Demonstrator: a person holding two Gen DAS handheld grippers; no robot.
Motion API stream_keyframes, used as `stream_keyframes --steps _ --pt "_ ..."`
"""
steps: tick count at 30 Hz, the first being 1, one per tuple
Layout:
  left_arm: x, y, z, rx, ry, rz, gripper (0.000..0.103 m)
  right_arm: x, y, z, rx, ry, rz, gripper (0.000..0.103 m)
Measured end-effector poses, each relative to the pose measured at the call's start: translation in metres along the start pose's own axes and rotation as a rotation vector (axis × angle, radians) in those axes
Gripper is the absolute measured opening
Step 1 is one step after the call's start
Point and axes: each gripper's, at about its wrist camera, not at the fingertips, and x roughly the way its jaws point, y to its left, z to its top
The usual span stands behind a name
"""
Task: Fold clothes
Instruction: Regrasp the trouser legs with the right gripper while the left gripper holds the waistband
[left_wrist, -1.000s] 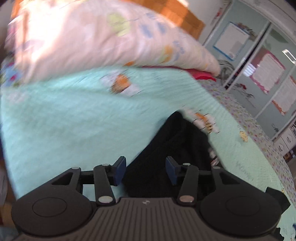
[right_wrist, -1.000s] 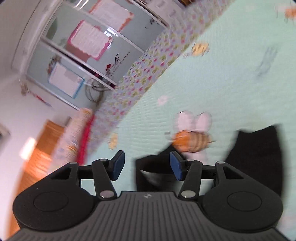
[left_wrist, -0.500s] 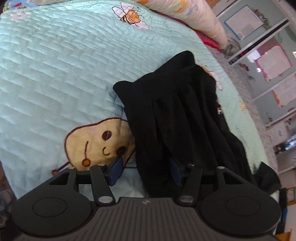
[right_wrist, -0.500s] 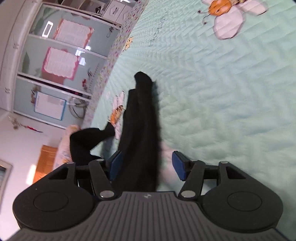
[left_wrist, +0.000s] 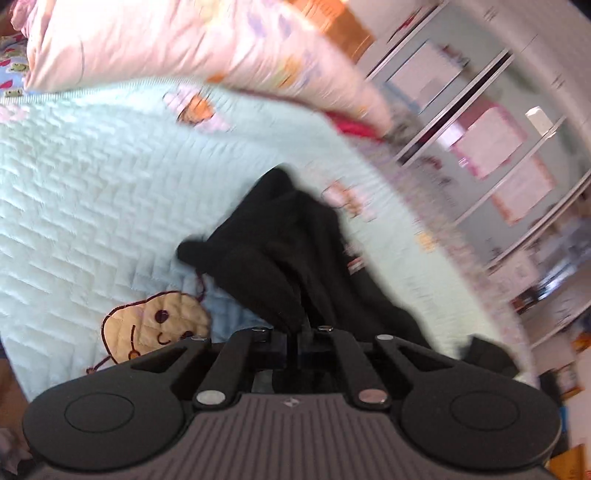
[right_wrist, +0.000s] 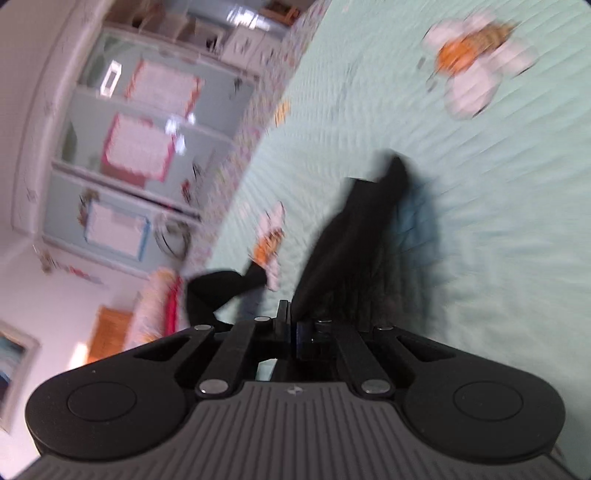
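Note:
A black garment (left_wrist: 295, 251) lies bunched on a mint quilted bedspread (left_wrist: 92, 192). My left gripper (left_wrist: 295, 347) is shut on the garment's near edge, and the cloth rises in a fold from between its pads. In the right wrist view the same black garment (right_wrist: 354, 251) stretches away from my right gripper (right_wrist: 293, 338), which is shut on another part of its edge. A loose black part (right_wrist: 221, 288) hangs to the left of that gripper. Both views are blurred by motion.
A large pale patterned pillow (left_wrist: 184, 48) lies at the far end of the bed, with something red (left_wrist: 351, 127) under it. Cartoon appliqués dot the spread, a tan face (left_wrist: 155, 325) near my left gripper and a bee (right_wrist: 476, 59). A glass-fronted cabinet (right_wrist: 140, 147) stands beside the bed.
Both grippers have closed on the black garment, which lay between their open jaws half a second ago. The cloth is now lifted and pulled taut from each gripper.

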Motion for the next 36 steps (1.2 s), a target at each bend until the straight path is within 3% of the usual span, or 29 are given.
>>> stream_keyframes --steps 5,8,10,11,14,17,21,25,28,31,32,33,36 --pt "-0.046 -0.004 0.01 -0.04 -0.041 -0.076 0.003 -0.085 0.029 -0.004 0.013 -0.06 0.004 0.001" --pt "-0.04 0.003 0.012 -0.04 -0.016 -0.049 0.005 -0.079 0.053 0.008 -0.039 -0.027 -0.062 0.009" --pt "-0.022 0.012 0.007 -0.059 0.051 0.003 0.006 -0.054 0.062 0.018 -0.093 0.015 -0.104 0.042" --pt "-0.013 0.017 0.002 -0.073 0.093 0.038 0.006 -0.037 0.058 0.023 -0.119 0.042 -0.112 0.047" --pt "-0.013 0.033 -0.02 -0.091 0.148 0.053 0.007 -0.006 0.035 0.023 -0.139 0.057 -0.146 0.046" --pt "-0.013 0.043 -0.032 -0.066 0.173 0.075 0.009 -0.03 0.006 0.008 -0.111 0.03 -0.016 0.047" --pt "-0.006 0.051 -0.032 -0.078 0.186 0.08 0.01 -0.059 -0.038 -0.001 -0.087 -0.015 -0.083 0.048" --pt "-0.007 0.042 -0.027 -0.064 0.163 0.067 0.011 -0.055 -0.068 0.013 0.024 -0.032 -0.131 0.048" --pt "-0.013 0.034 -0.018 -0.051 0.12 0.042 0.011 -0.043 -0.037 0.03 -0.045 -0.06 -0.121 0.048" --pt "-0.009 0.034 -0.009 -0.086 0.104 0.053 0.011 -0.018 0.026 0.048 -0.174 -0.081 -0.08 0.049" --pt "-0.009 0.034 -0.007 -0.105 0.1 0.05 0.011 -0.01 0.045 0.053 -0.212 -0.091 -0.048 0.051" --pt "-0.009 0.034 -0.006 -0.124 0.095 0.046 0.011 0.001 0.058 0.058 -0.238 -0.089 -0.039 0.061" --pt "-0.01 0.035 -0.006 -0.134 0.09 0.046 0.012 0.019 0.066 0.06 -0.224 -0.07 -0.188 0.065"
